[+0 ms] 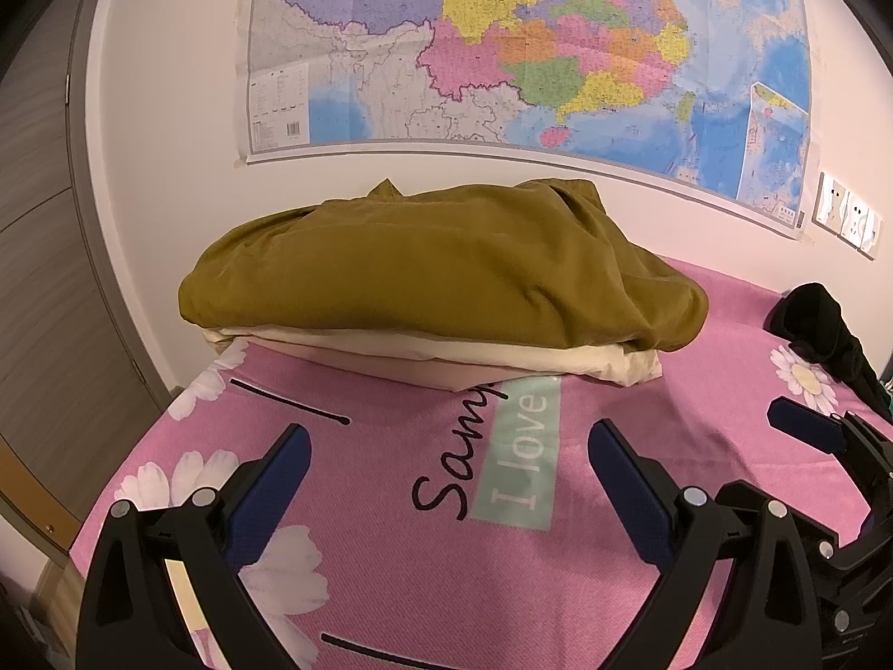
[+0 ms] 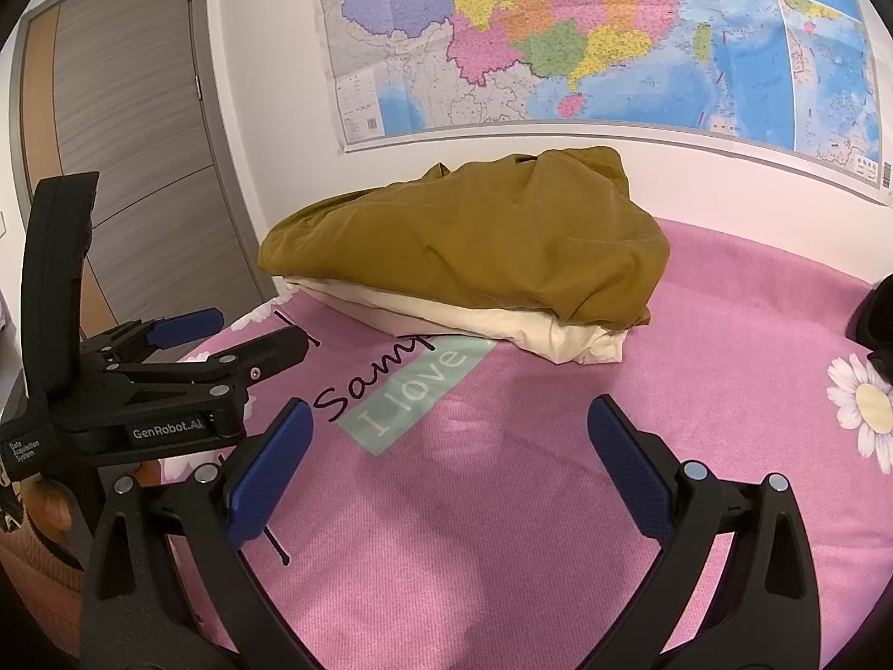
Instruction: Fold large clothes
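An olive-brown garment (image 1: 435, 262) (image 2: 474, 245) lies folded on top of a folded cream garment (image 1: 446, 360) (image 2: 502, 329), stacked at the far side of the pink bed cover (image 1: 446, 586) (image 2: 502, 530) against the wall. My left gripper (image 1: 449, 441) is open over the bare cover, short of the stack, with nothing between its fingers. My right gripper (image 2: 449, 419) is open too, also empty and short of the stack. The left gripper (image 2: 223, 335) shows from the side in the right wrist view. The right gripper (image 1: 809, 430) shows at the right edge of the left wrist view.
A black garment (image 1: 820, 329) lies bunched at the right side of the bed. A large coloured map (image 1: 530, 56) hangs on the wall behind the stack, with wall sockets (image 1: 848, 220) to its right. A grey wooden door (image 2: 139, 139) stands left of the bed.
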The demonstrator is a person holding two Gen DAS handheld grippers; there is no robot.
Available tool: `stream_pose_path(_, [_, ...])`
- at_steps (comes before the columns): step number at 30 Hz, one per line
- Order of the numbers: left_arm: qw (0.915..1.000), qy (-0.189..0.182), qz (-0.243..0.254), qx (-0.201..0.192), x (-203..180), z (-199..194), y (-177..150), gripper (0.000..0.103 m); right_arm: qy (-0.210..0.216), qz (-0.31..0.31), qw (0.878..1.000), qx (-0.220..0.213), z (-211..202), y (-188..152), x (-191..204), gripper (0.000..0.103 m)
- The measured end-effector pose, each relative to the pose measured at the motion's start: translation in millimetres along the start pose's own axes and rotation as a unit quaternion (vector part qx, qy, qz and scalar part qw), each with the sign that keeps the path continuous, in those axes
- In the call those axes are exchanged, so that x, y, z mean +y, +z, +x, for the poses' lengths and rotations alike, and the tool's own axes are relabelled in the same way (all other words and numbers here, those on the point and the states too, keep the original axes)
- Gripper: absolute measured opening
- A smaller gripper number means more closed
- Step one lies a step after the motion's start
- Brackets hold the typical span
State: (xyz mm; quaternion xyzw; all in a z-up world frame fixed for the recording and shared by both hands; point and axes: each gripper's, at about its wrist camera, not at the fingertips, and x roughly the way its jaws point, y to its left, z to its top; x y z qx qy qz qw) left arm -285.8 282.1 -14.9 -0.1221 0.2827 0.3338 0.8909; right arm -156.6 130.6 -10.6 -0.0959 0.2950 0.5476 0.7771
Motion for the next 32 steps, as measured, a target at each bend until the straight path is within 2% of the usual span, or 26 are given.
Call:
stream_pose_path(17, [1.0000,0.000,-0.001,0.005,0.0,2.7,-0.2,0.096,-0.002,0.002,1.000,0.001,0.9,-0.8,0.0,0.097])
stream_pose_path(24, [0.9999,-0.006,0.005,-0.008,-4.4,4.2,-0.3,0.096,-0.006,0.010,1.000,-0.002,-3.1,-3.6,-3.7,0.097])
stream_pose_path(28, [0.9996,-0.026,0.010,0.004,-16.1,9.0,-1.3,0.096,-0.020,0.029,0.999,-0.006,-14.7,-9.6,-16.8,0.097])
stream_pose_path(32, [0.9965,-0.078,0.011,0.027,-38.3,18.3,-1.9,0.096,-0.043,0.052,0.998,-0.016,-33.6,-16.6,-36.7,0.097])
